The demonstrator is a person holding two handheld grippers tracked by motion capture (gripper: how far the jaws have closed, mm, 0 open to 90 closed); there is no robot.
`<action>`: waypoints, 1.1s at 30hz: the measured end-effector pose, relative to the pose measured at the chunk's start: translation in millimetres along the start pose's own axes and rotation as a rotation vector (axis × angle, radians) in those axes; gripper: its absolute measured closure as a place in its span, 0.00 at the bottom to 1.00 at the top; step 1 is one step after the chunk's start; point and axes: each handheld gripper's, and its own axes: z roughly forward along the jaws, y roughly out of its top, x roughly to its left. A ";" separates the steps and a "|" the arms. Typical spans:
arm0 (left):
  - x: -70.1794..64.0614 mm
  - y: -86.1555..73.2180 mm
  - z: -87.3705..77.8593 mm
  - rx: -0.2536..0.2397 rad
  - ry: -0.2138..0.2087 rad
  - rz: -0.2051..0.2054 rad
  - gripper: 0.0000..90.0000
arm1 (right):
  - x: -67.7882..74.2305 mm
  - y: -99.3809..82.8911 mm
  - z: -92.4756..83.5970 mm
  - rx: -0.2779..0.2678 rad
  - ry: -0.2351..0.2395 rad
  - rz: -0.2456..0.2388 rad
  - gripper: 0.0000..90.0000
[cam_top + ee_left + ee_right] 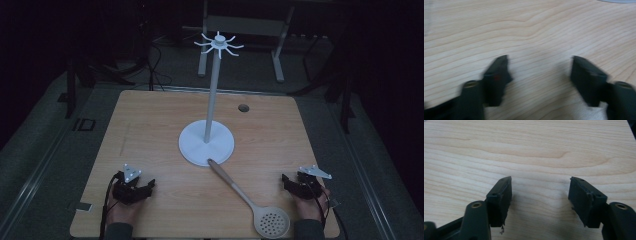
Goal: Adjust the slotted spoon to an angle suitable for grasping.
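A white stand point(206, 142) with a round base, a tall pole and a ring of hooks on top point(218, 44) rises at the table's middle. A slotted spoon point(252, 202) with a wooden handle lies diagonally in front of it, its handle tip touching the base and its perforated bowl near the front edge. My left gripper point(149, 185) rests on the wood at the front left, jaws open and empty point(540, 65). My right gripper point(286, 179) rests at the front right, just right of the spoon, also open with bare tabletop between its jaws point(540, 185).
The wooden table point(150, 125) has a small dark grommet hole point(243, 108) at the back right. Grey floor, cables and the legs of another table lie beyond the far edge. A small tag point(81, 206) sticks out at the front left corner.
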 end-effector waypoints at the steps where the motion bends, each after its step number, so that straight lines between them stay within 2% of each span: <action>1: 1.8 0.1 -1.5 -0.009 -0.009 -0.010 0.46 | 0.0 0.0 -0.5 0.000 0.007 -0.001 0.42; 5: 3.5 1.6 -6.4 -0.047 -0.029 -0.020 0.49 | 1.2 1.4 -2.9 -0.001 0.032 -0.003 0.45; 6: 3.4 2.2 -11.0 -0.079 -0.034 -0.012 0.49 | 1.8 2.2 -3.9 -0.003 0.035 -0.012 0.46; 9: 2.9 1.7 -16.9 -0.119 -0.047 -0.001 0.51 | 7.1 6.5 -10.2 -0.014 0.062 -0.042 0.48; 12: 2.7 0.6 -22.3 -0.141 -0.074 -0.006 0.51 | 9.6 9.1 -13.3 -0.016 0.080 -0.060 0.50; 16: 1.3 -1.0 -25.7 -0.147 -0.081 0.007 0.52 | 13.2 12.9 -17.7 -0.013 0.099 -0.068 0.53; 21: 3.0 -1.7 -26.3 -0.131 -0.072 0.026 0.53 | 21.6 19.5 -23.4 0.008 0.105 -0.098 0.57; 26: 3.6 -2.2 -27.4 -0.134 -0.073 0.018 0.54 | 31.6 29.0 -30.6 0.013 0.120 -0.133 0.58; 31: 4.1 -2.3 -29.6 -0.148 -0.085 -0.001 0.54 | 36.8 35.9 -33.7 0.017 0.166 -0.136 0.58; 33: 3.6 -2.8 -31.0 -0.149 -0.088 0.006 0.54 | 37.5 39.2 -34.4 0.018 0.208 -0.122 0.58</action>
